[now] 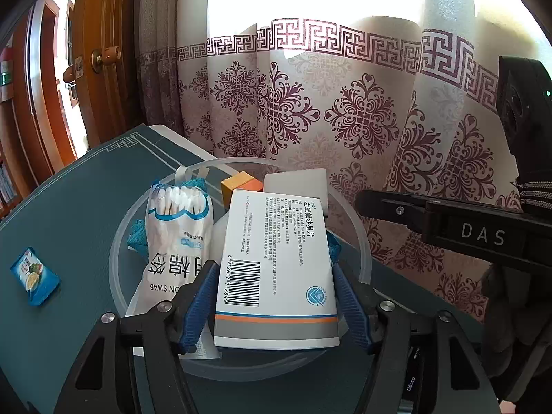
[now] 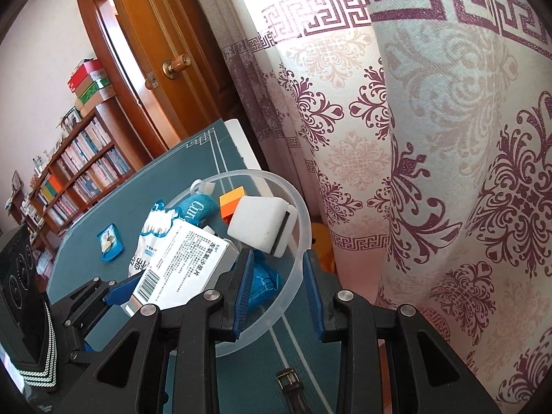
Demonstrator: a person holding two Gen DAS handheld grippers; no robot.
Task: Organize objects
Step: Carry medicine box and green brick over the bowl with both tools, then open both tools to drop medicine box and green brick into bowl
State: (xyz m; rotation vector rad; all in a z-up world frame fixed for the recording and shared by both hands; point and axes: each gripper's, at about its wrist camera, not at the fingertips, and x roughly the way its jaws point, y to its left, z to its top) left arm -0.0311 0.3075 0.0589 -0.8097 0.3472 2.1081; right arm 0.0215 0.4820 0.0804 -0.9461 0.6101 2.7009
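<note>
A clear plastic bowl (image 1: 363, 241) (image 2: 297, 207) stands on a teal mat (image 1: 69, 207). In it lie a white medicine box (image 1: 276, 258) (image 2: 186, 262), a bag of cotton swabs (image 1: 176, 234) (image 2: 151, 238), an orange block (image 1: 241, 183) (image 2: 231, 203), a white sponge (image 1: 296, 179) (image 2: 262, 224) and a teal cloth item (image 2: 196, 207). My left gripper (image 1: 276, 296) straddles the box, which rests on the bowl's contents; a thin gap shows at the left pad, so it is open. My right gripper (image 2: 279, 293) is shut on the bowl's near right wall, one pad inside and one outside.
A small blue snack packet (image 1: 32, 276) (image 2: 110, 238) lies on the mat left of the bowl. A dark strap with a buckle (image 2: 289, 383) lies under my right gripper. A patterned curtain (image 1: 345, 110) hangs close behind the table. A wooden door (image 2: 162, 51) and a bookshelf (image 2: 79, 169) stand to the left.
</note>
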